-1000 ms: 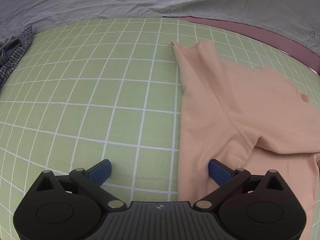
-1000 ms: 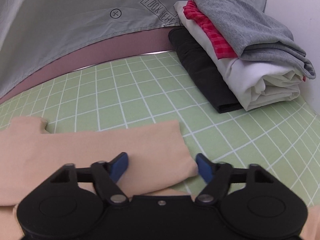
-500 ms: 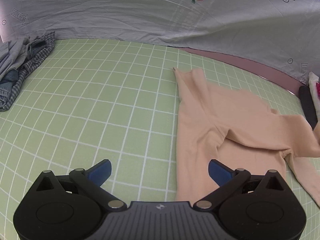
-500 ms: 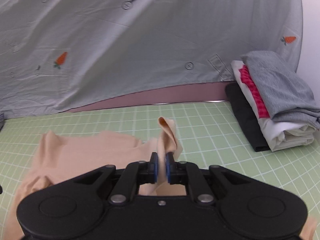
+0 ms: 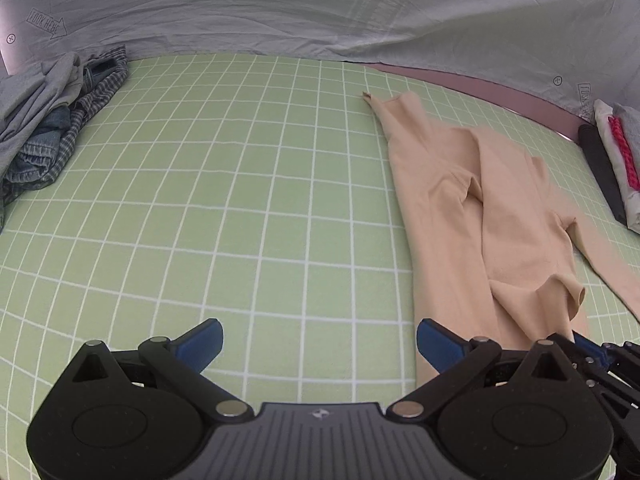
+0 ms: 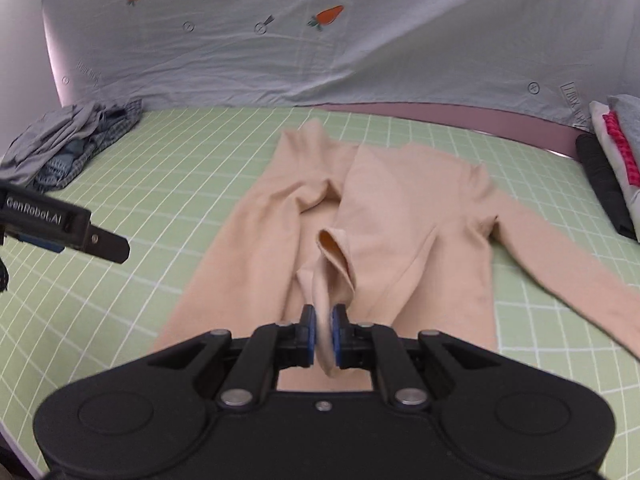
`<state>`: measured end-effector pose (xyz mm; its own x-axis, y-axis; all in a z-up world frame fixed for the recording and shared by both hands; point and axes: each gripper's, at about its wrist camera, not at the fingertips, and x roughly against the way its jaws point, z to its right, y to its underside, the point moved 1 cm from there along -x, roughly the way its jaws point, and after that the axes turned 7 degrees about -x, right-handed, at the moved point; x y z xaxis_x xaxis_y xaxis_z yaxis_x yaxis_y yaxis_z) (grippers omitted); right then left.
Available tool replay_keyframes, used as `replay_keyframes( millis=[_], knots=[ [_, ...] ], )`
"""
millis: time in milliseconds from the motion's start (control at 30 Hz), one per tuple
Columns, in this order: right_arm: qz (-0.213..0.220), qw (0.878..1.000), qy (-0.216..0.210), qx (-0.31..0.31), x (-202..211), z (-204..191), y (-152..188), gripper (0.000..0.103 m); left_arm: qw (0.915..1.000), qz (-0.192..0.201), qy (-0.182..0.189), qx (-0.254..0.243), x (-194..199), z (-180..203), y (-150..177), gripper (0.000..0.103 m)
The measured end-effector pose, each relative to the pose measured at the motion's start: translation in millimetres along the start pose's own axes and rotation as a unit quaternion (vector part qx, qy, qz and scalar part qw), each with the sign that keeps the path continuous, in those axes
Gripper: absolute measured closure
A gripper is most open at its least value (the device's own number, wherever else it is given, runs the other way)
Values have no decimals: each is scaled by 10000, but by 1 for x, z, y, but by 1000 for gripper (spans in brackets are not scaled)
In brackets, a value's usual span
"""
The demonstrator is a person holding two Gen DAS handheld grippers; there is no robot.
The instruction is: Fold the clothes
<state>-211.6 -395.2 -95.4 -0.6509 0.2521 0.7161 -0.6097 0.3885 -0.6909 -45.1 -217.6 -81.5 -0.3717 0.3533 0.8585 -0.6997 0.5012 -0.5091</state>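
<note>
A peach long-sleeved top [image 6: 400, 216] lies spread on the green grid mat [image 6: 168, 184], also seen in the left wrist view as the peach top [image 5: 448, 200]. My right gripper [image 6: 323, 334] is shut on the cuff of one sleeve [image 6: 332, 264], lifted and drawn across the body of the top. The other sleeve [image 6: 568, 264] stretches out to the right. My left gripper [image 5: 318, 344] is open above bare mat, left of the top's near edge. The left gripper's finger [image 6: 80, 236] shows at the left of the right wrist view.
A loose heap of grey, denim and checked clothes [image 5: 48, 120] sits at the mat's far left. A folded stack of grey, white, pink and black clothes [image 6: 612, 160] stands at the far right. A grey printed sheet [image 5: 320, 8] hangs behind the mat.
My right gripper went from open over the sleeve end to shut on its cuff, then carried it back over the top's body. My left gripper drew back from the top, staying open.
</note>
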Motion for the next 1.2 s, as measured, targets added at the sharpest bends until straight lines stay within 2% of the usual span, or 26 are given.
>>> replay_keyframes(
  millis=[100,167,233,267,300,333,467,567,733,800,867,933,1067,1200],
  knots=[
    [-205,9998,69,-32,1,-12,12,91,9999,-108,50,16,3,-6,13,1],
    [-288,9994,157,-114,6,-14,17,82,9999,-72,52,58,2,4,14,1],
    [-245,9992,213,-228,15,-12,22,66,9999,-36,54,101,2,14,15,1],
    [-196,9991,243,-282,21,-10,25,62,9999,-18,55,122,2,19,16,1],
    [-144,9990,267,-328,25,-7,27,52,9999,0,56,144,2,24,17,1],
    [-84,9988,279,-383,29,-3,28,46,9998,18,58,165,2,29,18,1],
    [-74,9978,311,-588,35,28,26,37,9996,90,62,250,2,50,20,1],
    [109,9978,184,-630,47,56,23,28,9994,144,65,314,1,65,22,1],
    [92,9987,328,-377,52,99,24,27,9985,177,88,519,-4,99,28,3],
    [-5,9986,323,-422,52,117,29,27,9984,240,93,499,-5,114,30,10],
    [-113,9983,359,-436,51,134,36,27,9989,255,117,376,-8,127,31,23],
    [-192,9980,377,-478,51,147,41,27,9993,293,107,207,-11,137,32,31],
    [-309,9972,373,-577,54,168,51,27,9996,271,51,-21,-23,147,32,49],
    [-444,9960,430,-650,53,184,60,27,9998,198,30,-95,-32,149,29,55]
  ],
)
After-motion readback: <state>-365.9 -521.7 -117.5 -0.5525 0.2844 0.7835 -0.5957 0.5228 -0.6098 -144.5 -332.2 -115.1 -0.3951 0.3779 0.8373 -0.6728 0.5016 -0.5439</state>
